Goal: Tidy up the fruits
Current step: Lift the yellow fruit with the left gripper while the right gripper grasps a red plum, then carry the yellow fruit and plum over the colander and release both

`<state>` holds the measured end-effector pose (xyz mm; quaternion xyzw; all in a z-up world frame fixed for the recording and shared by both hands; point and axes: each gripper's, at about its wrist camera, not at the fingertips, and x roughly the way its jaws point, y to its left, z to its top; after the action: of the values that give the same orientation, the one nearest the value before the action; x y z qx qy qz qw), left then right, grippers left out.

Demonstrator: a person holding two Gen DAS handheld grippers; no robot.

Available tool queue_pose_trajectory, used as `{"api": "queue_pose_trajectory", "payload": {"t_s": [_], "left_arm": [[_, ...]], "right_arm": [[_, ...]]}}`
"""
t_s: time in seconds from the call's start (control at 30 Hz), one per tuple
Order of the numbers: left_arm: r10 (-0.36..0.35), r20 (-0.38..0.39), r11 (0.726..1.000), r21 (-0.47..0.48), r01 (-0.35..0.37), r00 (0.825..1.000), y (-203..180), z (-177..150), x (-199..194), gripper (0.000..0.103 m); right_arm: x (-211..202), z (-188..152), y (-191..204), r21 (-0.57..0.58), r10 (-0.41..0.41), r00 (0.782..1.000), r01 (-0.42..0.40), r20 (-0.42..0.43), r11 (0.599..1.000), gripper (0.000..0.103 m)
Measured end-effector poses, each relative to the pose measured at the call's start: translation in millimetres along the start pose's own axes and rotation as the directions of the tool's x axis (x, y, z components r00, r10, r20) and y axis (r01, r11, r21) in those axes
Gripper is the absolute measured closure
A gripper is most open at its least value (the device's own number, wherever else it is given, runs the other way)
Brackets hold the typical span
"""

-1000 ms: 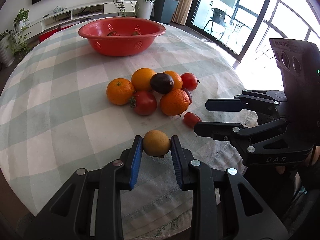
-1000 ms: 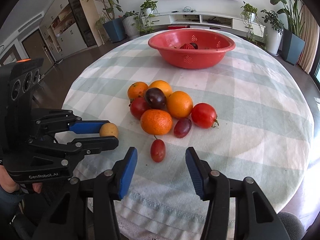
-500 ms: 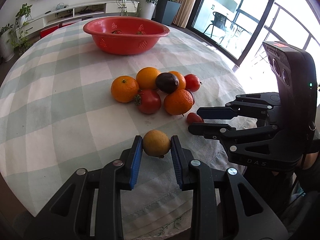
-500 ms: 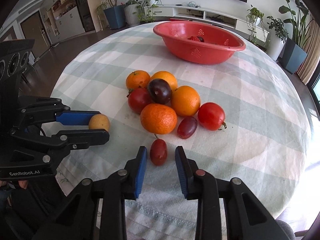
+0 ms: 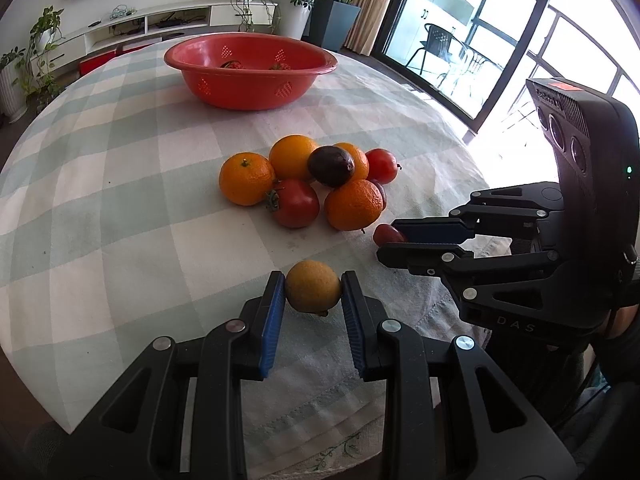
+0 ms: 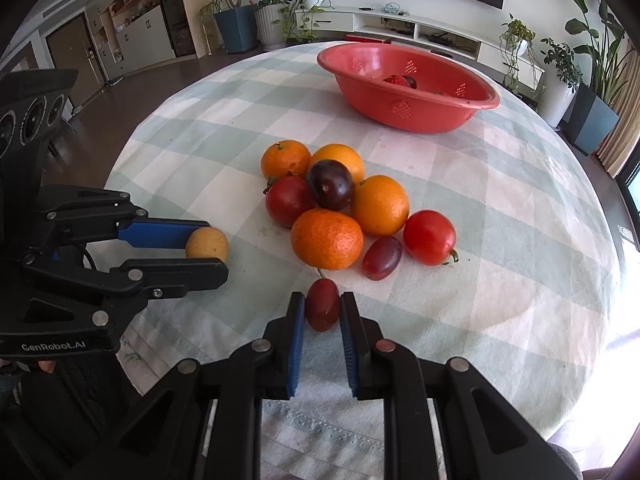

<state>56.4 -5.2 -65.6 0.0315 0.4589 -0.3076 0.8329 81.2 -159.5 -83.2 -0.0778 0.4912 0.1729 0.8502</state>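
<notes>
My left gripper (image 5: 313, 290) is shut on a small yellow fruit (image 5: 313, 286), held just above the checked tablecloth; it also shows in the right wrist view (image 6: 207, 245). My right gripper (image 6: 322, 308) is shut on a small red oblong fruit (image 6: 322, 309), which shows between its jaws in the left wrist view (image 5: 386, 235). A pile of oranges (image 6: 327, 239), red tomatoes (image 6: 429, 237) and a dark plum (image 6: 331, 184) lies mid-table. A red basin (image 6: 408, 88) with a few fruits inside stands at the far side.
A dark red grape-like fruit (image 6: 382, 258) lies beside the front orange. The round table's near edge (image 5: 280, 446) is just below both grippers. Plants, a TV shelf and a glass door surround the table.
My right gripper moved forward over the small red oblong fruit and closed on it. My left gripper kept its hold on the yellow fruit.
</notes>
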Motion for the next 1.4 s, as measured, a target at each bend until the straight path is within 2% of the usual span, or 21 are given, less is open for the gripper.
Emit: {"api": "queue_pose_trajectory", "payload": {"t_s": [0.27,0.47,0.63,0.87,1.1,1.4], "left_arm": [[-0.002,0.024,1.0,-0.003,0.002,1.0,1,8,-12,0.076],[-0.001,0.065,1.0,0.006,0.0,0.998,6,29,-27,0.076],[0.015,0.117,0.999,0.045,-0.02,0.993,8,68,-44,0.076],[0.052,0.159,0.994,0.089,-0.067,0.986,18,140,-48,0.076],[0.093,0.122,0.988,0.111,-0.107,0.988,29,200,-15,0.076],[0.138,0.011,0.977,0.162,-0.138,0.99,39,224,57,0.076]], "right_arm": [[-24,0,-9,0.042,0.037,0.999,-0.039,0.036,0.998,0.083],[-51,13,-30,0.08,0.049,0.995,-0.056,0.09,0.995,0.083],[-75,39,-56,0.091,0.004,0.988,-0.018,0.152,0.996,0.083],[-100,97,-86,0.068,-0.059,0.969,0.043,0.242,0.997,0.083],[-71,154,-109,0.076,-0.032,0.97,0.014,0.241,0.997,0.083],[5,196,-123,0.108,0.029,0.989,-0.045,0.142,0.993,0.083]]}}
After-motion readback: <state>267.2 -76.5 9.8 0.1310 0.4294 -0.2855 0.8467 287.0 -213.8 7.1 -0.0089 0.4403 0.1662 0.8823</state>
